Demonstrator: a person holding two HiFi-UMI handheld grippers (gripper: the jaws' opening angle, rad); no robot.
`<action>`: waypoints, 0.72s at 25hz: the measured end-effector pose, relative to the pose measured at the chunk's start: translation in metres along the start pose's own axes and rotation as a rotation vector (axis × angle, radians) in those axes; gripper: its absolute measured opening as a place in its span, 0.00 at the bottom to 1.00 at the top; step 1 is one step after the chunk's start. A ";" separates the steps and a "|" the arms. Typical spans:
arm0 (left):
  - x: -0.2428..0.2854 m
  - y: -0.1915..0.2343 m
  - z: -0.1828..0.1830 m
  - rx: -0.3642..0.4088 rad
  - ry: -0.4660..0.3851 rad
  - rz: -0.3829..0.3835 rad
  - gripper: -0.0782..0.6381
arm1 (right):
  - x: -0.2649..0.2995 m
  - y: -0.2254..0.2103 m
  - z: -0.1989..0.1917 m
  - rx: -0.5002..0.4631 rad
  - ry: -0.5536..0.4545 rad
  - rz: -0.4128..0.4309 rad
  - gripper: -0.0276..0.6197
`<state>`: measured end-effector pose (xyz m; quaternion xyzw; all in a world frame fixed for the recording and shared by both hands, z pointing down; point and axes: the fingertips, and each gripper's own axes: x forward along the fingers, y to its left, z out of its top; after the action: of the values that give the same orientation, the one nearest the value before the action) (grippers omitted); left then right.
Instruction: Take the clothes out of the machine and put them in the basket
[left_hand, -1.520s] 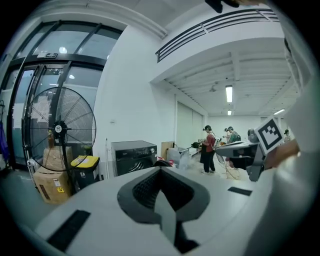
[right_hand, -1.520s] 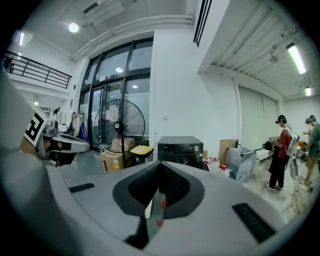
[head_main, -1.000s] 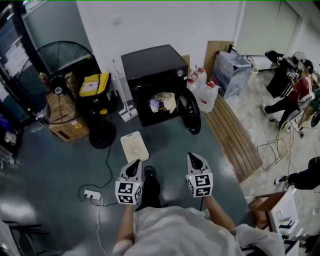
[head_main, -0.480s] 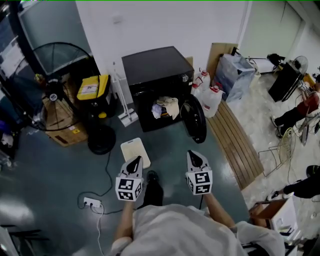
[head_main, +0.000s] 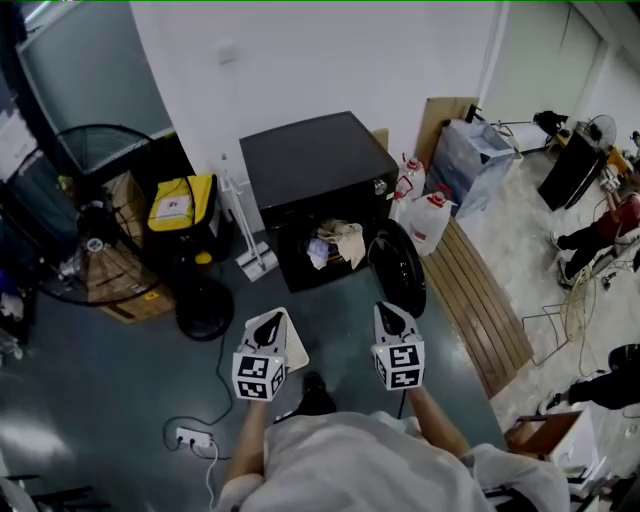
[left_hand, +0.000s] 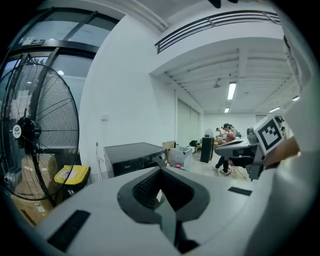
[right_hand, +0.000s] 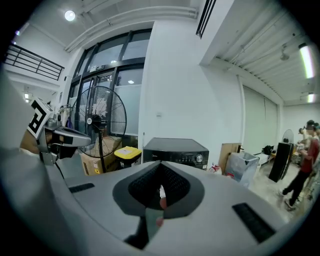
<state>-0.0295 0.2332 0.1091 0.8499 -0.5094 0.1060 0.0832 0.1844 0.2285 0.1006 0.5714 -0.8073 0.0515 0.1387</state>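
Left tool: the left tool (head_main: 268, 322) was held out in front of the person above the floor, jaws pressed together with nothing between them.
Right tool: the right tool (head_main: 388, 312) was level with the left one and well apart from it, jaws likewise fully closed and empty.
Machine: a black front-loading laundry machine (head_main: 318, 160) stood against the white wall, ahead of both tools and not touched by either.
Door: the round door (head_main: 400, 270) was swung open to the machine's right.
Clothes: a bundle of light-coloured clothes (head_main: 338, 242) sat in the drum opening, some of it draped over the lower edge.
Basket: a white basket (head_main: 298, 350) lay on the floor in front of the machine, mostly hidden behind the left tool.
Floor: the grey-green floor (head_main: 120, 360) carried a white power strip (head_main: 190, 437) with its cable near the person's left side.
Left of machine: a yellow-lidded bin (head_main: 180, 203) stood beside a large black pedestal fan (head_main: 75, 235).
Right of machine: white jugs with red caps (head_main: 430, 215) stood next to a slatted wooden panel (head_main: 485, 295) lying on the floor.
Background: a seated person (head_main: 605, 228) was at the far right edge.
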 end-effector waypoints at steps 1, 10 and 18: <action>0.010 0.009 0.005 0.001 0.000 -0.004 0.13 | 0.013 -0.002 0.005 -0.001 0.000 -0.005 0.08; 0.095 0.094 0.033 -0.007 -0.006 -0.030 0.13 | 0.123 -0.007 0.040 -0.009 0.010 -0.033 0.08; 0.154 0.142 0.038 -0.012 -0.006 -0.057 0.13 | 0.188 -0.012 0.052 -0.012 0.020 -0.062 0.08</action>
<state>-0.0810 0.0270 0.1184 0.8638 -0.4860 0.0977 0.0898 0.1293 0.0415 0.1033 0.5945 -0.7882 0.0478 0.1516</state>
